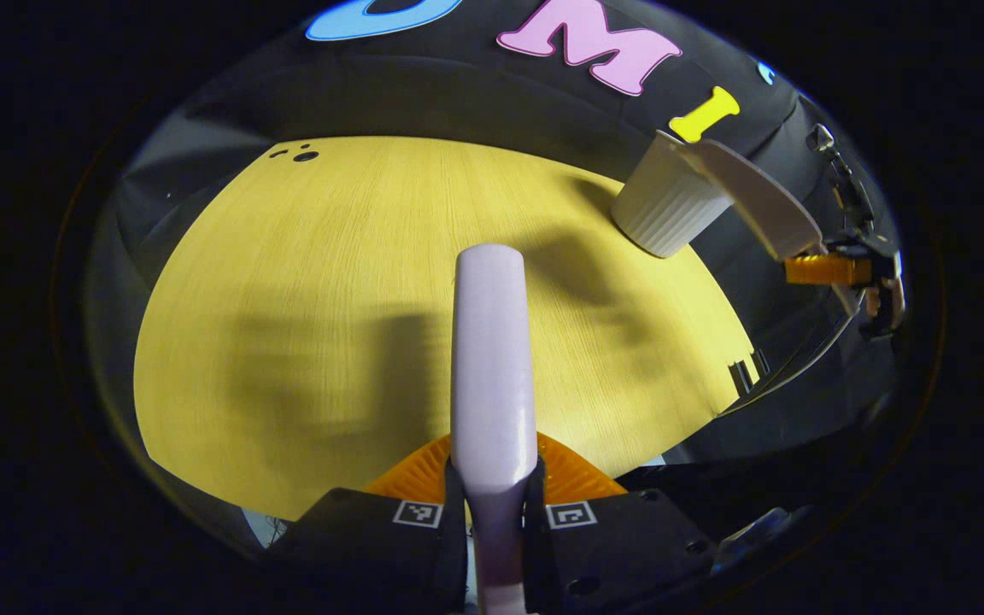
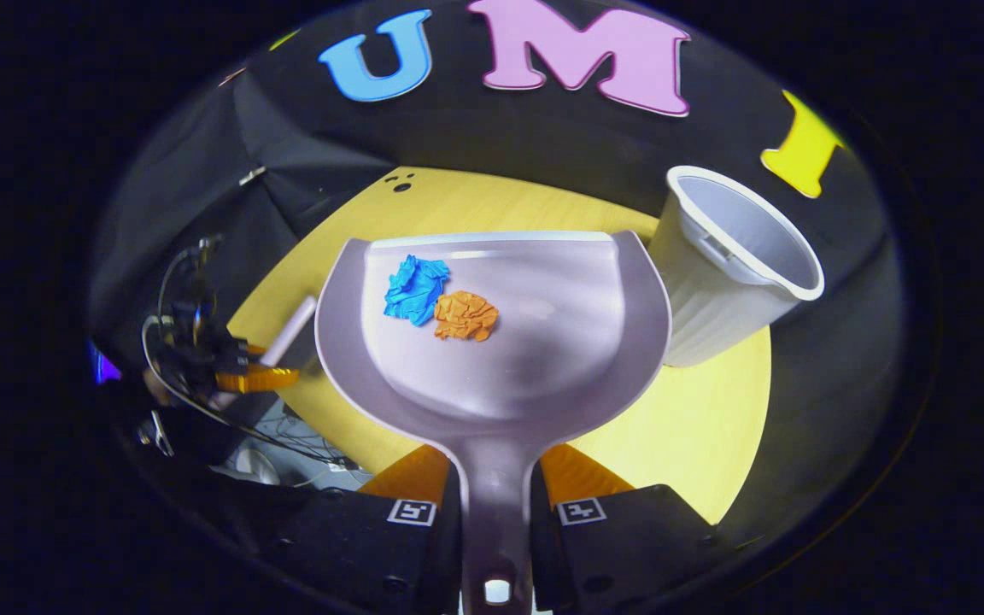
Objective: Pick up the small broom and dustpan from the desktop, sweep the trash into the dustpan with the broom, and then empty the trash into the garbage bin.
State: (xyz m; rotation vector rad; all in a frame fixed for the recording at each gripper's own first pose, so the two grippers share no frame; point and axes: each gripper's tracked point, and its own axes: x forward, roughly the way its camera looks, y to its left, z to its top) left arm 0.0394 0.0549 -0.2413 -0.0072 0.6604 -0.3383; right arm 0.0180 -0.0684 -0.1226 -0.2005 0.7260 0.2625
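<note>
With the blue paper wad (image 2: pixel 416 289) and orange paper wad (image 2: pixel 466 315) lying in the pale plastic dustpan (image 2: pixel 492 342) clamped by its handle in the right gripper (image 2: pixel 496 512), held above the yellow wooden desktop (image 2: pixel 697 427) beside the tilted white ribbed garbage bin (image 2: pixel 727 273) near the desktop's far edge, and the left gripper (image 1: pixel 492 512) clamping the broom's pale handle (image 1: pixel 492 359), sweeping looks done and only emptying remains.

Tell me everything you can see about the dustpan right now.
The dustpan is pale, glossy plastic by its look, with a wide scoop, raised side walls and a narrow handle that has a hole near its end. The right gripper clamps that handle between both fingers, holding the pan above the yellow desktop. A blue paper wad and an orange paper wad lie inside. Its right edge sits beside the white ribbed bin.
</note>
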